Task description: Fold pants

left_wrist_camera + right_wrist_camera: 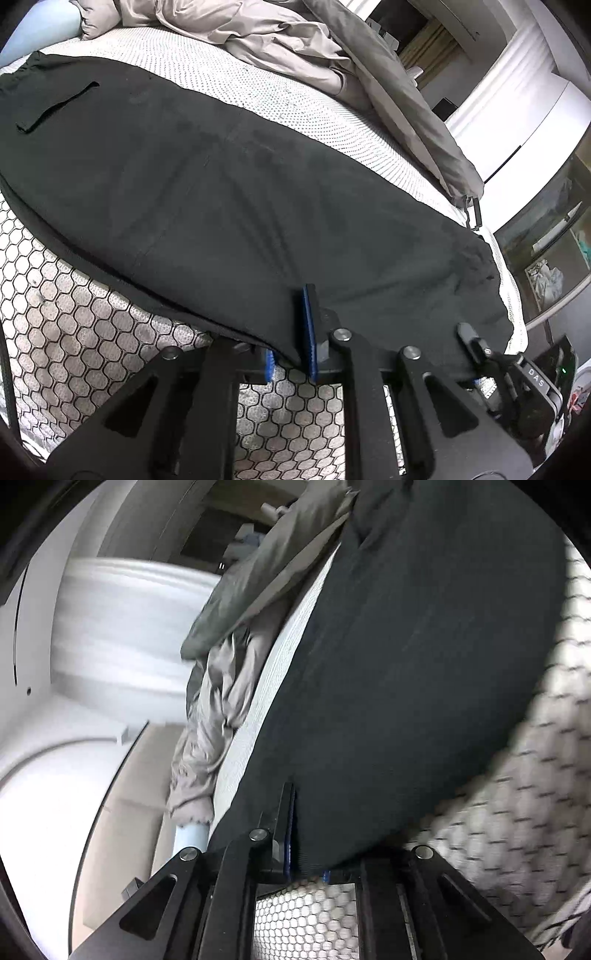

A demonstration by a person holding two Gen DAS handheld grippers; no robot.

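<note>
The black pants lie stretched along the bed, waistband and pocket slit at the far left. My left gripper is shut on the near edge of the pants, one blue-padded finger on top of the cloth and the other beneath. In the right wrist view, my right gripper is shut on the pants at their near edge, one finger showing and the other hidden under the fabric. The right gripper's body also shows in the left wrist view at the lower right, at the same edge.
The mattress has a hexagon-patterned side and a dotted white top. A crumpled grey-beige duvet lies along the far side. White walls and a cabinet stand beyond the bed; shelves are at right.
</note>
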